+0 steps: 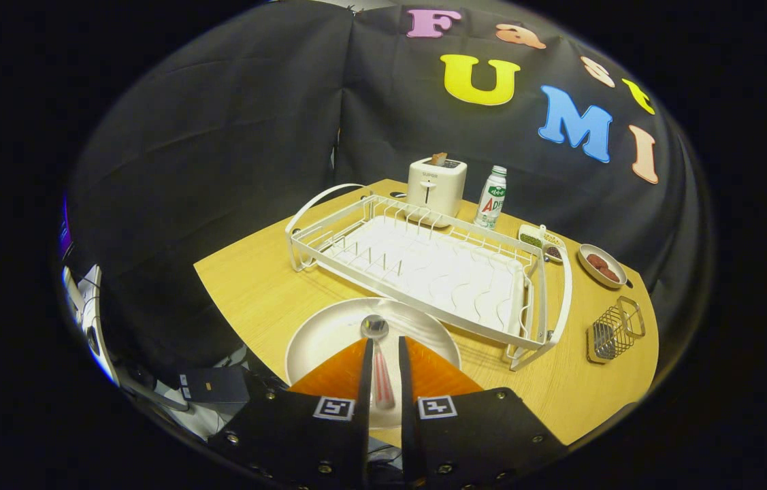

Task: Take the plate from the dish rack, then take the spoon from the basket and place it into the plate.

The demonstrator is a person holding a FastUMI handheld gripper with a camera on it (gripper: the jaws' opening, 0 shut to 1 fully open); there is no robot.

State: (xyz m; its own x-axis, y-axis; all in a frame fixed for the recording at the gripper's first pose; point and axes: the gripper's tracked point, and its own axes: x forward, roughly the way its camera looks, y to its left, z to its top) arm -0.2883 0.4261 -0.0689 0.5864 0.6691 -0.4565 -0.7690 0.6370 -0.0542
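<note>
gripper [383, 348] fingers clamp the spoon [378, 354] by its handle, bowl end just ahead of them over the white plate [329, 333]. beyond the plate lies the empty white dish rack [424, 269]; the wire basket [614, 331] stands well apart beside the rack.

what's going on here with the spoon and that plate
A hand-held tool has a metal spoon with a pinkish handle between its fingers, the bowl of the spoon over a round white plate on the wooden table. The white wire dish rack beyond stands empty; the small wire basket sits to its right.
</note>
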